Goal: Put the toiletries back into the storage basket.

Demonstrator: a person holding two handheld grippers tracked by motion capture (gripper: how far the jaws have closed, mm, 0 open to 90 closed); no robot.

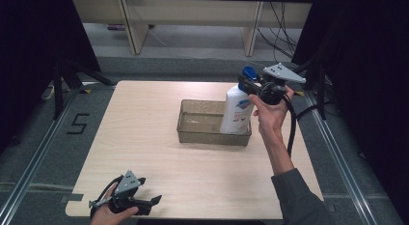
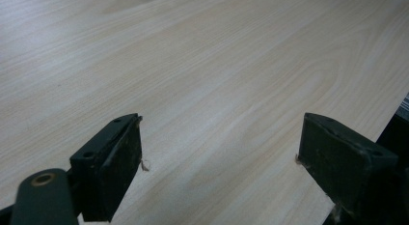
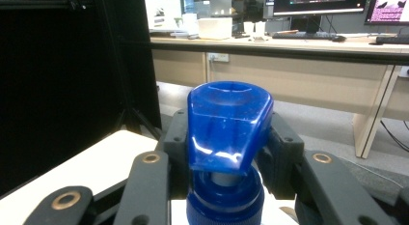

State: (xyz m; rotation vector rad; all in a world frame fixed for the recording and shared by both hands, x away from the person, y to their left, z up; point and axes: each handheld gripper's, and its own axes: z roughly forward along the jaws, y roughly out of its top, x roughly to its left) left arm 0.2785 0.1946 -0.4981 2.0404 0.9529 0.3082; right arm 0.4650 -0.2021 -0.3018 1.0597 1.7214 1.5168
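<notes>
Right gripper point(image 1: 254, 86) is clamped on the neck of the white pump bottle point(image 1: 236, 111), just under the blue pump head point(image 3: 227, 130) — in the right gripper view both jaws sit tight against the neck on either side of the head, above the blue collar. The bottle stands upright at the right end of the clear plastic bin point(image 1: 193, 135), which sits right of centre on the light wood table point(image 1: 144, 138). From the high view the base looks to be down inside the bin, against or very near the right wall, but I can't tell if it's fully seated on the floor or hanging just off it. Left gripper point(image 1: 153, 201) is parked at the near left edge of the table, jaws wide apart with nothing between them, bare wood grain under the pads point(image 2: 118, 174). My read: this is the placing step, bottle going into the bin, nearly done. Next move calls for easing it straight down until the base is flat, then spreading the jaws and pulling up and back without snagging the pump head — tall, top-heavy bottle, so any sideways drag on release could tip it against the bin wall.
</notes>
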